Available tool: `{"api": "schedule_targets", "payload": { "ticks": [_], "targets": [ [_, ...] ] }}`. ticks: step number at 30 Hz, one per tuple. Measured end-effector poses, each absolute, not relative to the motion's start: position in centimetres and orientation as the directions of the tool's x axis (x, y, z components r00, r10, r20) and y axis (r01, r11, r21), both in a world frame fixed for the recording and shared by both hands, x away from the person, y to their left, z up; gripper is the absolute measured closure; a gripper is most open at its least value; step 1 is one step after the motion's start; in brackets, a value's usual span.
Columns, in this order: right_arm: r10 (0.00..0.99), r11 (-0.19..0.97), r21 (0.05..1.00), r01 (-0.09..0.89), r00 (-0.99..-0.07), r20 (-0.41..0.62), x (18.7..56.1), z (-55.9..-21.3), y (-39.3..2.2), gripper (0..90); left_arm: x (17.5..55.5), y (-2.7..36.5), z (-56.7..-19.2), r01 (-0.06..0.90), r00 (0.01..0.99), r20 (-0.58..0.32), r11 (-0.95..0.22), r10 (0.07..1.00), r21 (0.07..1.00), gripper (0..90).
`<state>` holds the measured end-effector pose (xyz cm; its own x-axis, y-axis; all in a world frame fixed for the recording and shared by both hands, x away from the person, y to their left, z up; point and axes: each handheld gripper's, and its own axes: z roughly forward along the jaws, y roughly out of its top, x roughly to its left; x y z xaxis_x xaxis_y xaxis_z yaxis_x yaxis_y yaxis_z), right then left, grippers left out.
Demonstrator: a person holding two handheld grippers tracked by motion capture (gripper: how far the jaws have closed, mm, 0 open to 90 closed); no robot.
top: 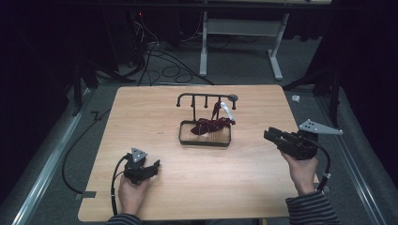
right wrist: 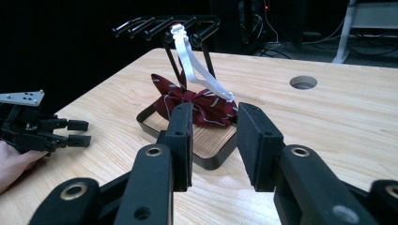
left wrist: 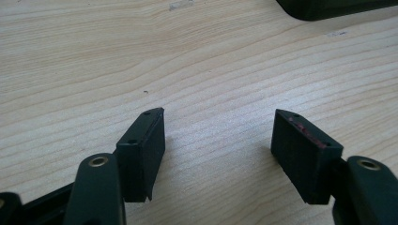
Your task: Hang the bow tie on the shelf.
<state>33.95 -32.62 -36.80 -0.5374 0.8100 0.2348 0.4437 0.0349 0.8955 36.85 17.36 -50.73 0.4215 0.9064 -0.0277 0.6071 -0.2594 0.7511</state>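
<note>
A dark red striped bow tie [top: 213,124] rests in the tray base [top: 205,142] of a black hook stand [top: 199,95] at the table's middle. Its white strap [top: 226,110] runs up to one of the hooks. In the right gripper view the bow tie [right wrist: 197,101] and strap [right wrist: 195,65] lie just beyond my right gripper [right wrist: 216,112], whose jaws stand apart and hold nothing. My right gripper [top: 268,133] hovers to the right of the tray. My left gripper [top: 156,165] sits at the front left, open over bare wood [left wrist: 218,131], and appears as the left gripper [right wrist: 83,132] in the right gripper view.
A round cable hole [right wrist: 303,82] is cut in the wooden table [top: 155,117] behind the stand. A corner of the black tray [left wrist: 328,7] lies ahead of the left jaws. Cables [top: 164,65] and a white desk frame [top: 204,42] stand on the floor beyond the far edge.
</note>
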Motion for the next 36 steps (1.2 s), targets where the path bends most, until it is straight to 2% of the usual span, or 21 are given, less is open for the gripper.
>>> {"api": "schedule_targets", "payload": {
  "ticks": [36],
  "targets": [
    [0.814, 0.008, 0.871, 0.491, -0.509, 0.279, 33.0, -40.0, -33.0, 67.0, 36.8, 17.3, -50.7, 0.608, 0.422, -0.027, -0.261, 0.906, 0.75, 35.8]
  ]
}}
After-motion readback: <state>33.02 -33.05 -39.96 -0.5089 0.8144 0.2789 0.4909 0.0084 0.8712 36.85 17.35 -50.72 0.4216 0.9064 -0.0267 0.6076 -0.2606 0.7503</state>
